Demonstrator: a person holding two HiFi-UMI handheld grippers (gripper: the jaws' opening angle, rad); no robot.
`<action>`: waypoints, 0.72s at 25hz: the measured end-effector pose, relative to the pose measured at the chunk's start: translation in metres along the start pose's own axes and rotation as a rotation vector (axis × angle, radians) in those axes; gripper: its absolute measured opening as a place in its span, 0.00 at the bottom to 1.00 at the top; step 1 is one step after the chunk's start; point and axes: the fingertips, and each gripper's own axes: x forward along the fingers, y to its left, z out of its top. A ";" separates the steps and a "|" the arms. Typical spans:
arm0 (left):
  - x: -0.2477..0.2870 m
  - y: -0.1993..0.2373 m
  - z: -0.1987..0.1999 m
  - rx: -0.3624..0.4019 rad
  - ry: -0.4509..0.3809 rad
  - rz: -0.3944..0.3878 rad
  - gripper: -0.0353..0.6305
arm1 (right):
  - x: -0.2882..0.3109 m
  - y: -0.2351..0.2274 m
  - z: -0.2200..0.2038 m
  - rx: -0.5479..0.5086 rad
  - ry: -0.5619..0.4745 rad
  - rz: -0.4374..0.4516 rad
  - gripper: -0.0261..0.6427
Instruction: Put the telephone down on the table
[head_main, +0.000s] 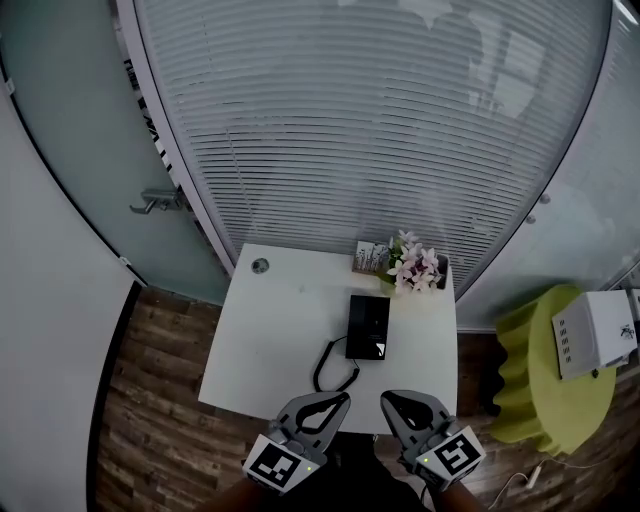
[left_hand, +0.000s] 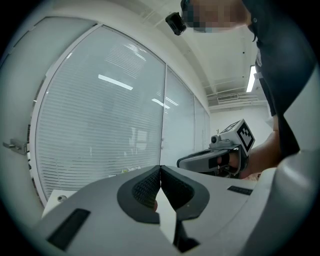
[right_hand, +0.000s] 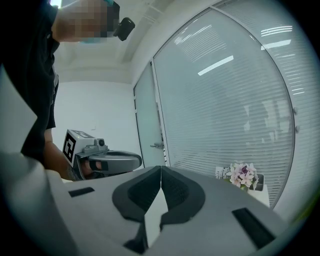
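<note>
"Black telephone (head_main: 367, 326), where does it sit?"

"Flat on the white table (head_main: 270, 340), a little right of the middle. Its dark cord (head_main: 335, 368) curls off the near left corner and loops toward the table's near edge."

"Is either gripper on it?"

"No. Both hang at the near edge of the table, side by side, well short of the telephone. Neither touches it or the cord."

"How does the left gripper (left_hand: 160, 172) stand?"

"Its own view shows the two dark pads pressed together tip to tip, with nothing between them. A hand holds the other gripper just off to its right."

"And the right gripper (right_hand: 161, 174)?"

"The same: pads meet along a thin line and hold nothing. It points roughly level toward the window blinds (head_main: 370, 120)."

"What else is on the table?"

"Pink and white flowers (head_main: 415, 268) stand at the far edge, just behind the telephone. A small holder (head_main: 370, 257) stands beside them on the left; I cannot tell what is in it. A round grommet (head_main: 260, 265) sits near the far left corner."

"And around the table?"

"Dark wood floor (head_main: 150, 400) lies to the left. A yellow-green stool (head_main: 545, 390) stands to the right with a white box (head_main: 595, 335) on top. A door handle (head_main: 155, 203) shows on the glass at the far left."
</note>
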 end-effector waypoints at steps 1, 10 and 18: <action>0.005 0.002 0.000 -0.005 0.004 0.003 0.07 | 0.003 -0.006 -0.001 0.001 0.005 0.005 0.07; 0.060 0.042 -0.026 -0.029 0.101 0.038 0.07 | 0.028 -0.065 -0.016 -0.009 0.070 0.040 0.07; 0.113 0.070 -0.063 -0.050 0.254 0.084 0.07 | 0.059 -0.112 -0.062 0.035 0.189 0.070 0.07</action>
